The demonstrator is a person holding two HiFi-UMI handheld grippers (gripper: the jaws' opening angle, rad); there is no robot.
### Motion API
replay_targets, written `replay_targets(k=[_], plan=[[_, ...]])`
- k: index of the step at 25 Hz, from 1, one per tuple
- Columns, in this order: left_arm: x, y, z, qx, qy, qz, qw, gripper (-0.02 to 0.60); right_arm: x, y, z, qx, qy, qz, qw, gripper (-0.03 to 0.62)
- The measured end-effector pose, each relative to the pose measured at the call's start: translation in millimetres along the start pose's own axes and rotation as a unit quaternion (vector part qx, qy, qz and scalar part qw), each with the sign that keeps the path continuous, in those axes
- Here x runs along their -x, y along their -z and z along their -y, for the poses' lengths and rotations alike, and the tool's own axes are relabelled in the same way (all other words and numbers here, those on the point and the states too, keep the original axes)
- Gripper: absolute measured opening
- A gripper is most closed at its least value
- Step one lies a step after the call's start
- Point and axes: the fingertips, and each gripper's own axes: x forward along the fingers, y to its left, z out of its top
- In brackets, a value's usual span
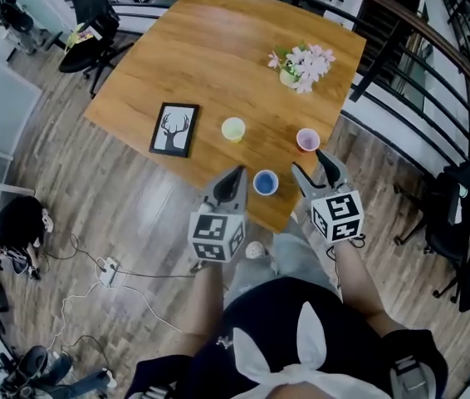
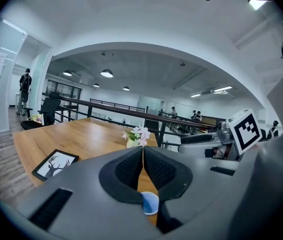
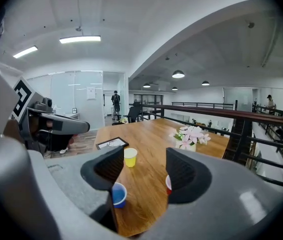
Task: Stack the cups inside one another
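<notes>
One blue cup [image 1: 265,182] sits between closed left tongs [image 1: 238,171] and spread, empty right tongs [image 1: 310,162].

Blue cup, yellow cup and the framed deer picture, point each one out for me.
blue cup [image 1: 266,182], head view, middle of its open mouth.
yellow cup [image 1: 233,129], head view, middle of its open mouth.
framed deer picture [image 1: 174,129], head view, on the deer print.

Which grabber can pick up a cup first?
Probably the right gripper: its jaws stand apart and the red cup sits just ahead of it. The left gripper has its jaws together.
</notes>
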Motion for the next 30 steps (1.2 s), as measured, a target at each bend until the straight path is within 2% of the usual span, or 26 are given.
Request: replay_targets(k=[10,30], plan=[[-48.1,-6.5,-12.3,0.017,-0.023,-0.012,0.9995,0.021,-40.0,9.2,53.7,0.010,-0.015,-0.037,0.999,0.284],[-73.4,28.8,-22.3,0.044,-0.061,-0.060,0.9953,0.021,-85.8,76.4,90.3,0.028,-0.051,-0.127,0.990,0.333]])
